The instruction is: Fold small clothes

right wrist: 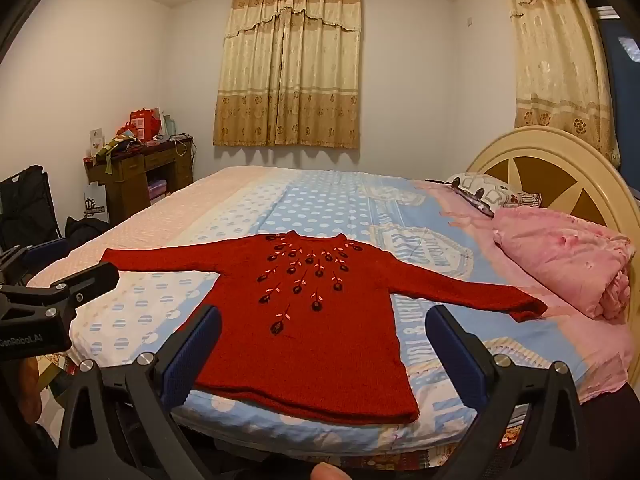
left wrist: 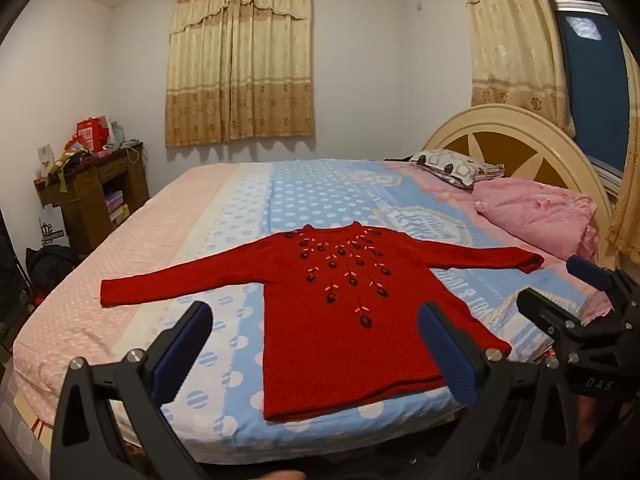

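One bed fills most of what we see, and we place everything else relative to it. On its near half lies the red sweater, spread flat and face up, hem toward the bed's near edge, collar toward the far side, and its two sleeves stretched out along the bed's length. Beside the headboard sits a pink bundle, clear of the sweater. We hold the left hand-held gripper and the right hand-held gripper just off the near edge, both with jaws spread wide and nothing between them. The sweater lies straight ahead of both; each sits nearer its own sleeve, so we judge a sleeve fold comes first.
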Motion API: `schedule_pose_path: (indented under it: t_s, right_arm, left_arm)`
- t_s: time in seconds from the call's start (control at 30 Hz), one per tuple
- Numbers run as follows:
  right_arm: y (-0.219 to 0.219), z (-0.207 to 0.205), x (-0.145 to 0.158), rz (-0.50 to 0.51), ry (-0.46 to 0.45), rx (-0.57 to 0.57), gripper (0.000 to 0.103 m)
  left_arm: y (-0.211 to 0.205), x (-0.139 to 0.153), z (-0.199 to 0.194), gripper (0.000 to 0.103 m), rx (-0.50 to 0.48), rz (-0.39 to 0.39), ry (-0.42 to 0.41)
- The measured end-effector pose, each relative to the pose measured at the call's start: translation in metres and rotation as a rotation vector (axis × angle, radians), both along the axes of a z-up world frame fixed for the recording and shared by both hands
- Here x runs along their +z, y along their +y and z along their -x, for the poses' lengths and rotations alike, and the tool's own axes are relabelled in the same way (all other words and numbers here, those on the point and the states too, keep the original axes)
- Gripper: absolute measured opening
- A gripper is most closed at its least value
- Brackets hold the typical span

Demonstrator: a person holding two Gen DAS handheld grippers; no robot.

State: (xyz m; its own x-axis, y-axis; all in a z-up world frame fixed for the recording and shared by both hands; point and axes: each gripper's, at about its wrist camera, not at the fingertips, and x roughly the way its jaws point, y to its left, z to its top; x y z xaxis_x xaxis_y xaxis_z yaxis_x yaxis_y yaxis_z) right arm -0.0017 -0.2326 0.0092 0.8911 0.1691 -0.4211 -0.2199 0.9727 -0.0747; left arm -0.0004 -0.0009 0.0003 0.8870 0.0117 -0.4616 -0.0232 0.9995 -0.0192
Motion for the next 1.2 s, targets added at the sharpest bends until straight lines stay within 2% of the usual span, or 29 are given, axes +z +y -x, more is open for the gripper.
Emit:
schedule_pose_path:
  t_s: [0.03,0.07,0.13,1.2]
  right_arm:
    - [0.0,0.0,0.0,0.002,0.003,0.001,0.102]
    - [0.0,0.0,-0.001,0.0,0.002,0.001,0.102]
    - [0.0,0.0,-0.001,0.001,0.003,0.003,0.102]
    - [0.003,-0.002,-0.013,0.007,0.01,0.012,0.102]
  left_arm:
    - [-0.001,0.0,0.0,0.103,0.004,-0.007,-0.002]
    - [0.002,0.0,0.001,0.103,-0.008,0.025,-0.004]
    - [0.0,0.0,0.0,0.103,-0.01,0.004,0.0]
    - [0.002,-0.003,0.0,0.103,-0.007,0.014,0.002]
